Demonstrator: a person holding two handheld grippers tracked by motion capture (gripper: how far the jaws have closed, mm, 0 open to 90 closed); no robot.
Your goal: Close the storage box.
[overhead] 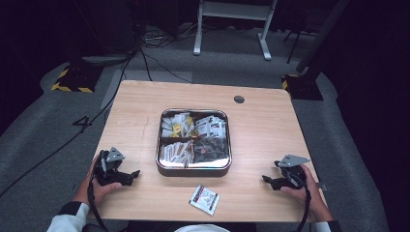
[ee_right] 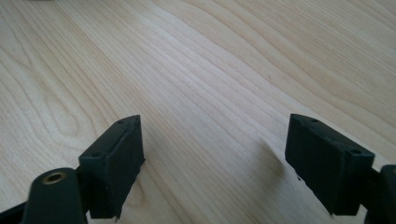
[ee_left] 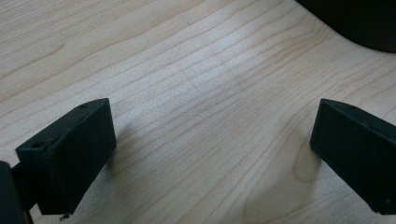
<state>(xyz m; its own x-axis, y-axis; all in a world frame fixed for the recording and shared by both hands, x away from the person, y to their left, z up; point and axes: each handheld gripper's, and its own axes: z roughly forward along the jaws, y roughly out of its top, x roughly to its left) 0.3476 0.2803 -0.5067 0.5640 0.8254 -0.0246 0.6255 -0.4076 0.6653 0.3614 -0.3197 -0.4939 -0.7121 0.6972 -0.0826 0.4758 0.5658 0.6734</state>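
A square metal tray (overhead: 193,168) with rounded corners sits mid-table, split into compartments that hold several small packets and sachets. One white packet (overhead: 204,199) lies loose on the wood near the front edge. My left gripper (overhead: 131,176) rests on the table to the left of the tray, held by a hand; its jaws stand wide apart over bare wood (ee_left: 205,135). My right gripper (overhead: 269,181) rests to the right of the tray, also open, with bare wood between its jaws (ee_right: 210,154).
The light wooden table (overhead: 261,130) has a round cable hole (overhead: 239,99) at the back right. A dark curved edge of the tray (ee_left: 355,23) shows at the upper right of the left gripper view. Grey carpet, cables and a white desk frame (overhead: 232,24) lie beyond.
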